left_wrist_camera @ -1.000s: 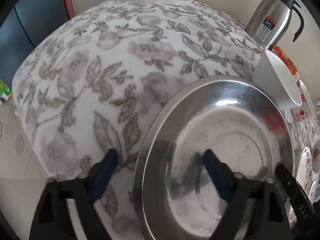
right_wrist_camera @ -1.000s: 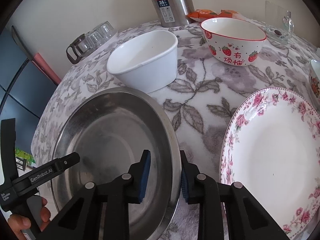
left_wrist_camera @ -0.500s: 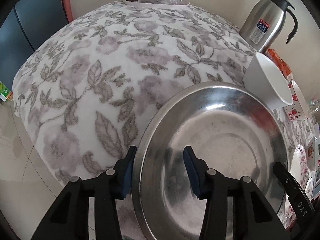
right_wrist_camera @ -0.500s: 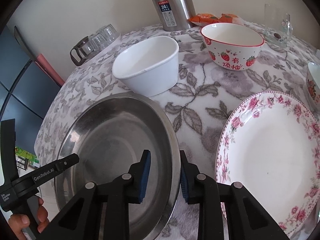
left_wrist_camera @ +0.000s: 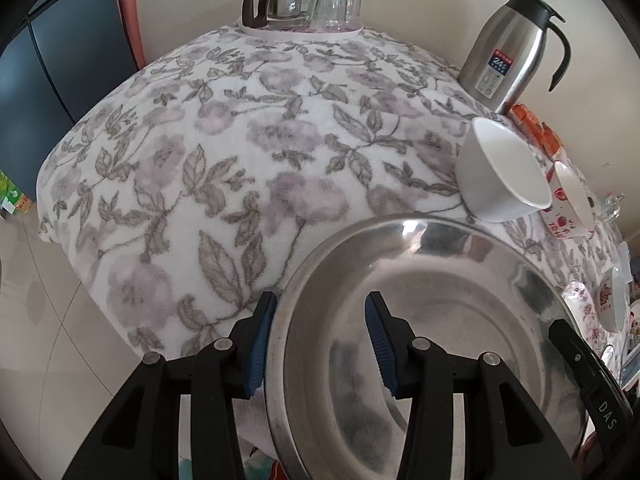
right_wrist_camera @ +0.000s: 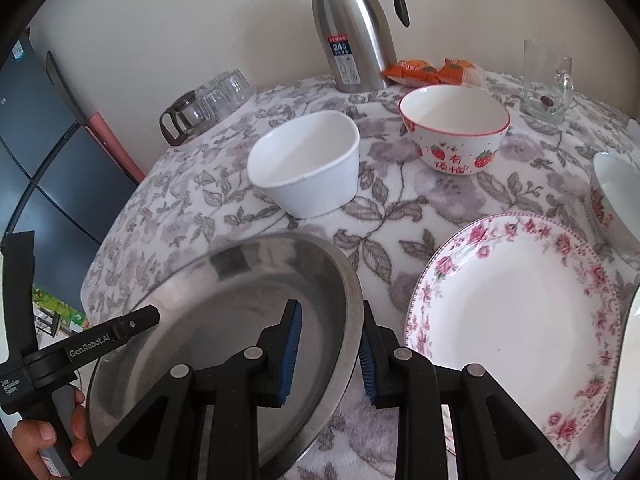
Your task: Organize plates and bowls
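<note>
left tool [left_wrist_camera: 320, 344]: just closed, clamping steel basin [left_wrist_camera: 460, 320] rim | right tool [right_wrist_camera: 330, 354]: clamping opposite rim

I see a counter [right_wrist_camera: 400, 208] with a soft cloth on it, white with grey leaves and pale purple flowers. At the back, by the wall, stands a shiny metal jug [right_wrist_camera: 352, 40] with a black lid and handle. Just beside it lie orange snack packs [right_wrist_camera: 432, 71]. A clear glass mug [right_wrist_camera: 548, 80] stands near the far right. On the far left corner I see a glass coffee pot [left_wrist_camera: 276, 4] and some upside-down glasses [left_wrist_camera: 336, 6] on a white tray. A dark blue cupboard [right_wrist_camera: 44, 148] is off to the left.
</note>
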Tool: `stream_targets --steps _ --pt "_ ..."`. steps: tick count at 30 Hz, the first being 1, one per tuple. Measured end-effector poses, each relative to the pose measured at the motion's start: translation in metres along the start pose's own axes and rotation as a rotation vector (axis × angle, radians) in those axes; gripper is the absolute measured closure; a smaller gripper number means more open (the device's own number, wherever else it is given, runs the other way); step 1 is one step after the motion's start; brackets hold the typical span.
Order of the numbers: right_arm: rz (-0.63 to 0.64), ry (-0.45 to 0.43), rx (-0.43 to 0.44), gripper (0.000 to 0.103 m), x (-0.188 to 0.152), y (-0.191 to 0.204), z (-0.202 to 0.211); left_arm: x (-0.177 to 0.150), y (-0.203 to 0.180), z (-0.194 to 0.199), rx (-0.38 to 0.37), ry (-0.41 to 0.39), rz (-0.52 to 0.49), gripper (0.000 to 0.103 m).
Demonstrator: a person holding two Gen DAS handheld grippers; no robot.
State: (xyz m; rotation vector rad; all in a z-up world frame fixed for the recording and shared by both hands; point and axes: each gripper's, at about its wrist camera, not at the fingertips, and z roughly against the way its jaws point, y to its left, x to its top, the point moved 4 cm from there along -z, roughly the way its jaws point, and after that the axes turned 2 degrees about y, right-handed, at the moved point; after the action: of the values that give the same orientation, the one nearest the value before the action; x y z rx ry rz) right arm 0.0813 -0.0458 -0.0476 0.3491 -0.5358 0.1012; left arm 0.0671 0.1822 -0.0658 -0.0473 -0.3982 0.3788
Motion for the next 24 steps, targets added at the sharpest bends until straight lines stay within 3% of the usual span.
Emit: stream_targets --steps 13,24 --pt "0.050 -0.139 0.018 0.074 0.012 -0.006 0.061 -0.001 -0.026 0.050 -0.017 -0.072 -0.023 0.056" --pt "-0.021 -0.218 0.002 0.074 0.015 -0.065 0.101 -0.001 -0.093 0.077 -0.037 -0.107 -0.103 0.056"
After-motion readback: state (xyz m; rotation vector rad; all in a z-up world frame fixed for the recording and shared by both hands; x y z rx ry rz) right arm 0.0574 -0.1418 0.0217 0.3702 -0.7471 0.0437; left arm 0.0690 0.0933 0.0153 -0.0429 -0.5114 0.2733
